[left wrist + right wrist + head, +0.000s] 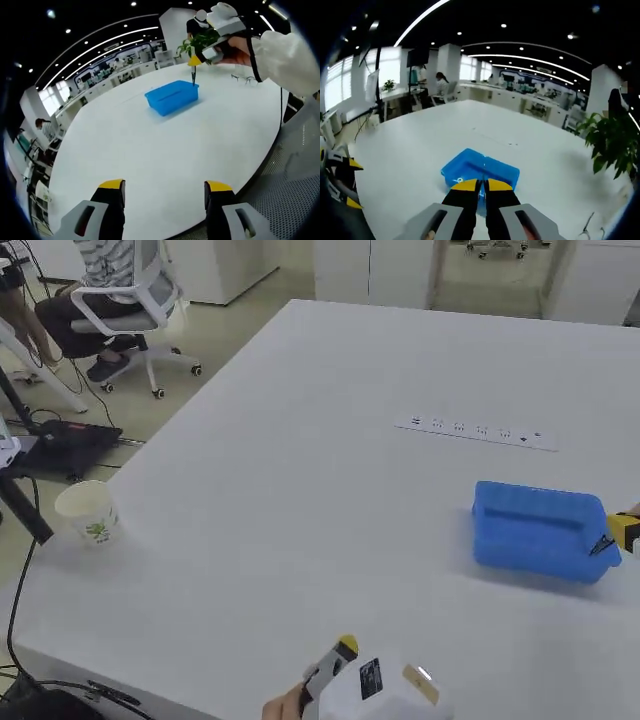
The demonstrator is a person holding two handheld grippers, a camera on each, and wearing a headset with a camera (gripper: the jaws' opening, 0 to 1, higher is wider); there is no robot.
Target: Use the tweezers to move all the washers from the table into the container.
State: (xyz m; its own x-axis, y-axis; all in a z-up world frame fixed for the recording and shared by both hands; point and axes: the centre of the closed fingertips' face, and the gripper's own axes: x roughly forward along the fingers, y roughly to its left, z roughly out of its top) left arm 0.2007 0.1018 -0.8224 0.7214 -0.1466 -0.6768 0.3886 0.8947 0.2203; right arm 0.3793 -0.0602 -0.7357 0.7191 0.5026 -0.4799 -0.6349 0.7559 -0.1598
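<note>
Tweezers (193, 76) pinched by right gripper (481, 186), tips over blue container (492, 167); gripper cut off at 3 o'clock in head view. Left gripper (164, 189) spread, empty.

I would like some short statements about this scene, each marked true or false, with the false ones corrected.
1. The left gripper has its jaws apart. True.
2. The container is red. False: it is blue.
3. The right gripper holds the tweezers over the container. True.
4. The paper cup stands inside the container. False: it stands on the table, near the edge, well away from the container.
</note>
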